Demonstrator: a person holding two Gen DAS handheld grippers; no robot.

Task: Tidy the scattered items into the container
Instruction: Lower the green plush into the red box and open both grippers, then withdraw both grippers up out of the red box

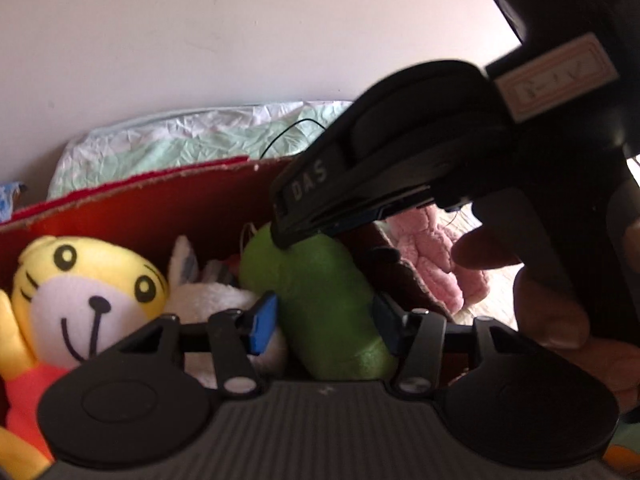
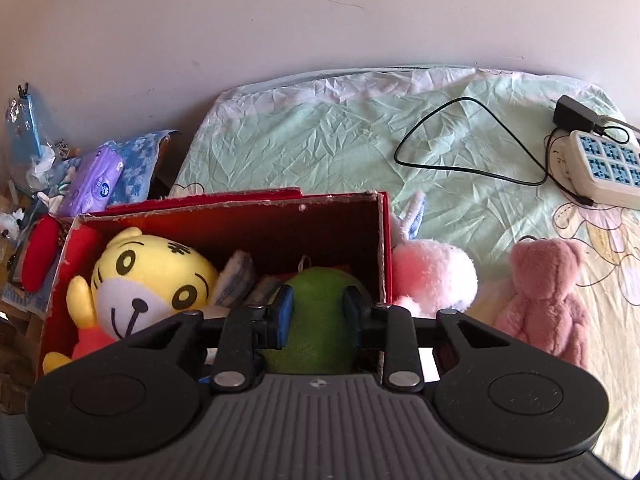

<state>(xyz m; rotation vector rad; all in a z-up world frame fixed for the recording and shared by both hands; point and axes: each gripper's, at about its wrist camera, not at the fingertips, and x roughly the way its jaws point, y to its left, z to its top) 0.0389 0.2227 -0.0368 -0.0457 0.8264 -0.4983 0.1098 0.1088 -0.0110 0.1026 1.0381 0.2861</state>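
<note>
A red cardboard box [image 2: 240, 232] stands on the bed and holds a yellow tiger plush [image 2: 152, 276] and a green plush toy [image 2: 316, 288]. My right gripper [image 2: 318, 312] reaches into the box, its blue pads pressed on both sides of the green toy. In the left wrist view the green toy [image 1: 320, 288] leans in the box [image 1: 140, 208] beside the tiger [image 1: 88, 280]. My left gripper [image 1: 324, 322] grips its lower part and the right gripper [image 1: 288, 236] pinches its top. A white-pink rabbit [image 2: 436, 276] and a pink bear [image 2: 548, 292] lie outside, right of the box.
The green bed sheet [image 2: 320, 140] spreads behind the box, with a black cable [image 2: 460, 160], an adapter [image 2: 576, 112] and a power strip [image 2: 600, 168] at far right. A purple wipes pack [image 2: 96, 180] and clutter sit left. A hand [image 1: 552, 308] holds the right gripper.
</note>
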